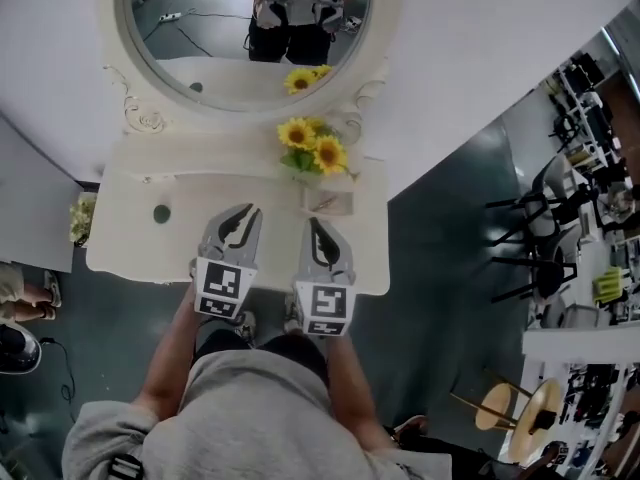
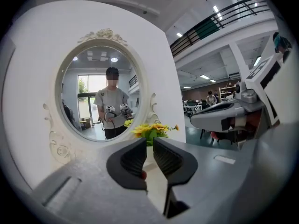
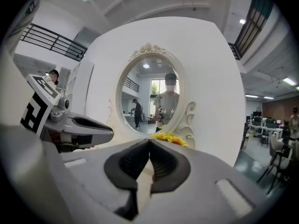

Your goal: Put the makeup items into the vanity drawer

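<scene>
Jaws first: your left gripper (image 1: pixel 244 214) shows a narrow gap with nothing gripped in it, and your right gripper (image 1: pixel 316 226) is closed tip to tip on nothing. Both hover side by side over the front edge of the white tabletop (image 1: pixel 200 243). A small round green item (image 1: pixel 162 213) lies on the tabletop to the left, apart from both grippers. A flat pale box (image 1: pixel 330 204) sits just in front of the sunflowers (image 1: pixel 312 148), below the oval mirror (image 1: pixel 215 28). You cannot see the drawer from above.

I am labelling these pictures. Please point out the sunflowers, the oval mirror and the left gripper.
sunflowers (image 1: pixel 329 155), head view, on a yellow bloom.
oval mirror (image 2: pixel 81 71), left gripper view, on its glass.
left gripper (image 2: pixel 149 143), left gripper view, between its fingertips.
</scene>
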Motion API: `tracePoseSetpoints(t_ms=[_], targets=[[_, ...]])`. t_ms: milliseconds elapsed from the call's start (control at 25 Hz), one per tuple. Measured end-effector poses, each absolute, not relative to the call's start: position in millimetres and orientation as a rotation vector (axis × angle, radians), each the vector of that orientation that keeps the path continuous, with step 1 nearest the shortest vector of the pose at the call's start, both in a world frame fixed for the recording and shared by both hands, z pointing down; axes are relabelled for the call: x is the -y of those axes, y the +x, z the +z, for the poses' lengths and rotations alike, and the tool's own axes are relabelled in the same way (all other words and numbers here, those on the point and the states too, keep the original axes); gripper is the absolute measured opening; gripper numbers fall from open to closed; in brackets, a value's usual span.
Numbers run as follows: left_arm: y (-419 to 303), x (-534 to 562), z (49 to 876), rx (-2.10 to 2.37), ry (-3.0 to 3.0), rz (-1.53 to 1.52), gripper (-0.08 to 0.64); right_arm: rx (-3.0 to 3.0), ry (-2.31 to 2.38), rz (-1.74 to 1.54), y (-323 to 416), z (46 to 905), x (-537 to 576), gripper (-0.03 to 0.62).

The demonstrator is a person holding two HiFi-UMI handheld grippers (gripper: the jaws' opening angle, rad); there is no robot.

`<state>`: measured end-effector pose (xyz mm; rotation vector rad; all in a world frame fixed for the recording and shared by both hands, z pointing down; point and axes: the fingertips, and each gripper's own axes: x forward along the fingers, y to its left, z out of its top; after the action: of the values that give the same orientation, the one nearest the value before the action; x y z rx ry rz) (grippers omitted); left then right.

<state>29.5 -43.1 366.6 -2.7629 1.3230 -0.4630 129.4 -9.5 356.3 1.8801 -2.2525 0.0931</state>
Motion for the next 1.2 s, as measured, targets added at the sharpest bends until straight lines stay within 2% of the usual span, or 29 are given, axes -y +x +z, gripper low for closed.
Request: tracePoseSetpoints(t_ms=[400, 960, 1200], targets=[[-39.3, 22.4, 362.0, -1.516, -2.695, -0.451, 0.018, 2.369, 1.754, 0.055, 62.8, 348.6, 1.0, 0.006], [-66.5, 12.5, 364.5, -1.587, -2.659, -0.458, 0.011, 2.405, 1.681, 0.063, 36.6, 354.9, -1.7, 0.006], [-100.5, 15.3, 373.6, -1.712, -2.606, -0.476, 0.011, 2.469, 1.556, 0.08, 2.9, 367.1, 9.7, 0.006]])
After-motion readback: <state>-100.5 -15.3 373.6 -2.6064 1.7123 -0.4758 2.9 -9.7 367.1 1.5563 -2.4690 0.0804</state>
